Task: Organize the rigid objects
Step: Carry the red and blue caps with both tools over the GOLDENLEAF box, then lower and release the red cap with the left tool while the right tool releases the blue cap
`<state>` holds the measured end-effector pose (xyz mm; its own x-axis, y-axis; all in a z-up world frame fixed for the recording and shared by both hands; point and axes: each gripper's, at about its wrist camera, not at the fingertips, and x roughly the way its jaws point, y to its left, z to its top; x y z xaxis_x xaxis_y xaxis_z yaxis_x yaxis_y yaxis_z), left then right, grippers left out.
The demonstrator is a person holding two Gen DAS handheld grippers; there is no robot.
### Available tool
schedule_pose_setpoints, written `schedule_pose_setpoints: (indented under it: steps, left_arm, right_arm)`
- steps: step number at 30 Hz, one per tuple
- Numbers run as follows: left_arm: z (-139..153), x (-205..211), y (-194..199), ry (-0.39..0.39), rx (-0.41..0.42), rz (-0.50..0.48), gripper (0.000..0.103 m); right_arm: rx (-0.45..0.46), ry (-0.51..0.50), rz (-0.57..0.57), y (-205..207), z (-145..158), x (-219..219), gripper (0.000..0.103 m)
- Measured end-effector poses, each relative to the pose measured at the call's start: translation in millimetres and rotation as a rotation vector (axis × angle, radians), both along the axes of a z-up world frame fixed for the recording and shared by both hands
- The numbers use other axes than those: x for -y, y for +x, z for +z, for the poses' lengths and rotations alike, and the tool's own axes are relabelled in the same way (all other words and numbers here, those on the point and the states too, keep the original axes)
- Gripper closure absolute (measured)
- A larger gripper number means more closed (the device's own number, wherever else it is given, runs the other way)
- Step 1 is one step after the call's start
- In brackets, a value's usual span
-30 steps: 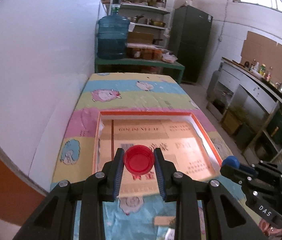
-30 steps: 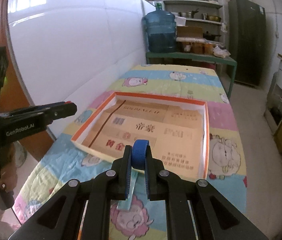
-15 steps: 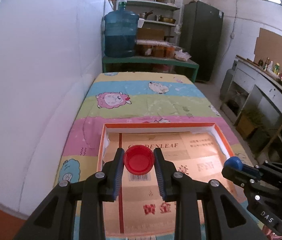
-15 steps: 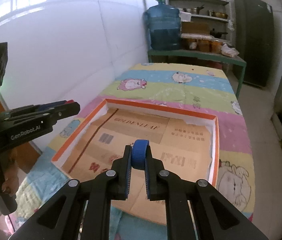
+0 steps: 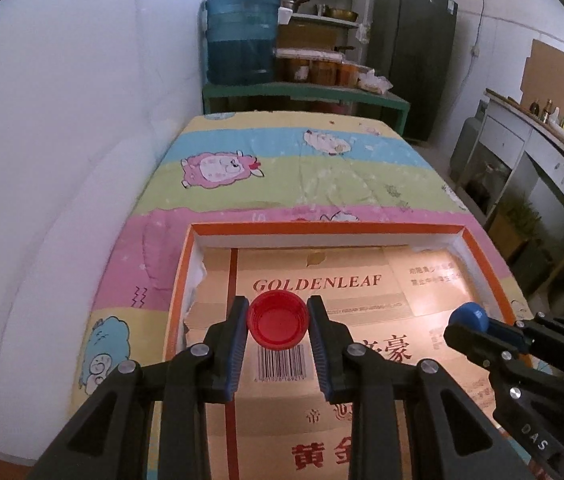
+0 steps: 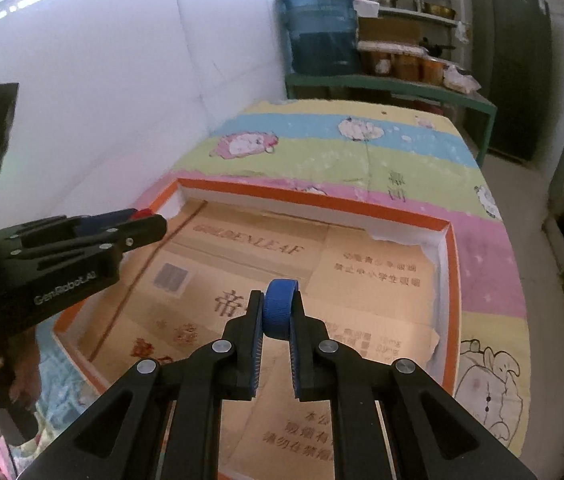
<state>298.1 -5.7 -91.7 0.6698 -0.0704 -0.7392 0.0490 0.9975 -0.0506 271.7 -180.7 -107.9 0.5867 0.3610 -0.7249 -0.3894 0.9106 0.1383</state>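
Beneath both of my claws lies flattened cardboard lining an orange-rimmed tray (image 5: pixel 481 244), and its red print reads "GOLDENLEAF" (image 5: pixel 317 283), with a barcode just below my left claw (image 5: pixel 278 322) and large red Chinese characters further toward me (I can make out 黄金 at the near edge). Across the tray, the side of that left tool shows "GenRobot.AI" in the right wrist view, and the right tool's body shows "DAS" in the left one. My left claw is closed partway on a red bottle cap (image 5: pixel 278 325), the pads pressing its rim from either side; its hollow side faces up toward the camera, so its round axis stands roughly upright. My right claw (image 6: pixel 278 318) is nearly closed on a blue bottle cap (image 6: pixel 280 308), held on edge: the ribbed rim faces the camera and its flat faces meet the pads, so its axis runs sideways from finger to finger. Both caps sit at the very fingertips, held above the cardboard inside the tray. That tray rests on a surface covered by a striped cartoon-sheep cloth (image 5: pixel 282 168).
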Motion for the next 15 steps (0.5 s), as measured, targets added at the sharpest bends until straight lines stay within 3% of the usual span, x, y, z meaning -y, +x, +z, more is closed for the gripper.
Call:
schedule_pose_setpoints:
  steps: [15]
  left_arm:
    - [-33,-1,13,-0.009,-0.078,-0.014,0.073]
  right_arm:
    - [-0.07,-0.069,-0.031,18,-28,-1,0.092]
